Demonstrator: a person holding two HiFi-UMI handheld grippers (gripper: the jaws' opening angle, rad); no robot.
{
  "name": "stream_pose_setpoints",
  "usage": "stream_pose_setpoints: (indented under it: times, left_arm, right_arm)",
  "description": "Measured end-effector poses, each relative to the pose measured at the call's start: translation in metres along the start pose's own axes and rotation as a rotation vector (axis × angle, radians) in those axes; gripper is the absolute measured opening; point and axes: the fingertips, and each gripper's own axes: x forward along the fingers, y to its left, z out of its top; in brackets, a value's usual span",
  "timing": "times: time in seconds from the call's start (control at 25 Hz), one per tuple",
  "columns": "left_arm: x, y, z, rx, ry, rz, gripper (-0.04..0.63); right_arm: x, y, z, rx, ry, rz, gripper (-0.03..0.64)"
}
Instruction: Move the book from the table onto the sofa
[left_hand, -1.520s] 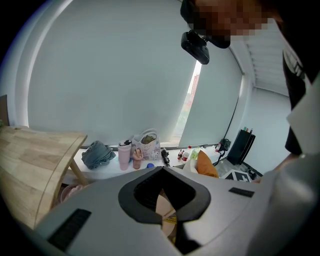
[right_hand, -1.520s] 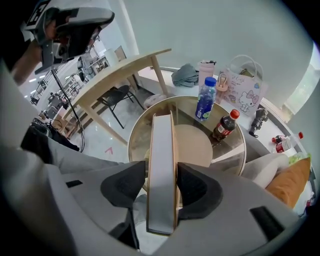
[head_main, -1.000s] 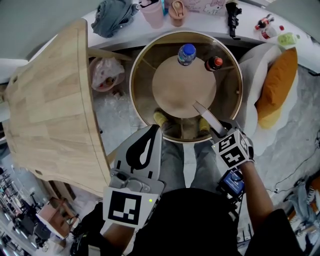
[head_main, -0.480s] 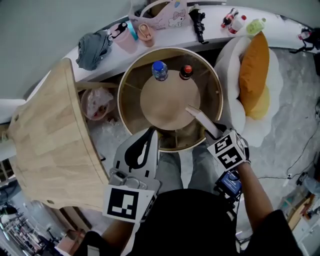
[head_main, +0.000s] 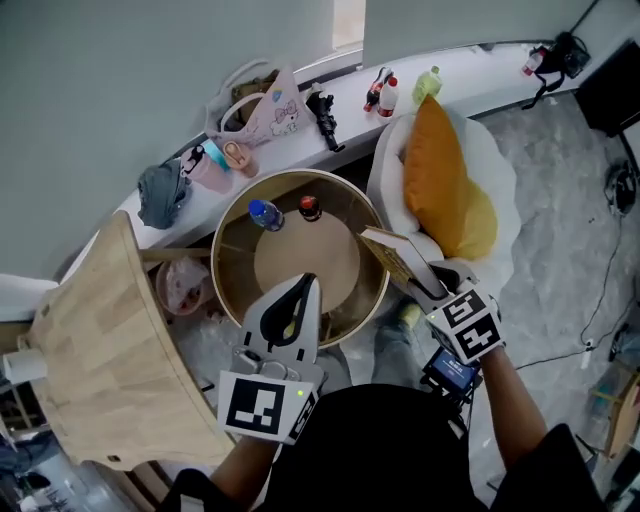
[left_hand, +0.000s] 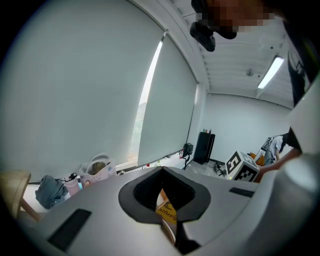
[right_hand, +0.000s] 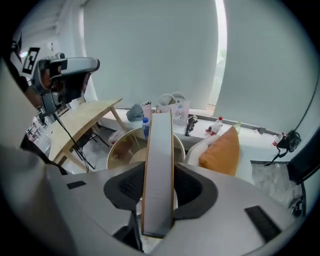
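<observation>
over the round table's (head_main: 320, 255) edge, right claw (head_main: 425, 285) clamps the book (head_main: 393, 254); left claw (head_main: 307, 284) closed, empty

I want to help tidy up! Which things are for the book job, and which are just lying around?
For the job: the book, clamped in the right gripper; the white sofa with its orange cushion; the round table.
Just lying about: the blue-capped bottle, the red-capped bottle, the pink bag, the grey cloth, the wooden table.

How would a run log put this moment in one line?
right tool: shut on thin yellow book | left tool: shut, empty | book: off round wooden table, not yet on white sofa
</observation>
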Motion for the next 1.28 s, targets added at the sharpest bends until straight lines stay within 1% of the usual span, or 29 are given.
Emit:
stream_pose_setpoints:
  times: [0.24,0.44,0.68,0.8,1.04,1.28]
  left_arm:
    - [0.029,-0.064,0.029,0.065,-0.031,-0.066,0.008]
    - [0.059,-0.108,0.044,0.127,-0.046,-0.101,0.008]
    - [0.096,-0.156,0.06,0.178,-0.044,-0.123,0.008]
    - [0.112,-0.177,0.064,0.191,-0.034,-0.135,0.008]
    - [0.146,-0.214,0.066,0.242,-0.001,-0.165,0.008]
    - [0.177,-0.253,0.07,0.262,0.005,-0.226,0.008]
  right_arm:
    - [-0.068,-0.061,-0.018,0.094,-0.102,-0.065,0.15]
    - [-0.105,-0.111,-0.05,0.168,-0.151,-0.123,0.15]
    - [-0.136,-0.171,-0.089,0.229,-0.185,-0.18,0.15]
    - [-0.148,-0.199,-0.109,0.261,-0.194,-0.212,0.15]
    - [-0.168,-0.243,-0.138,0.327,-0.205,-0.241,0.15]
    - [-0.194,-0.281,-0.171,0.369,-0.191,-0.297,0.15]
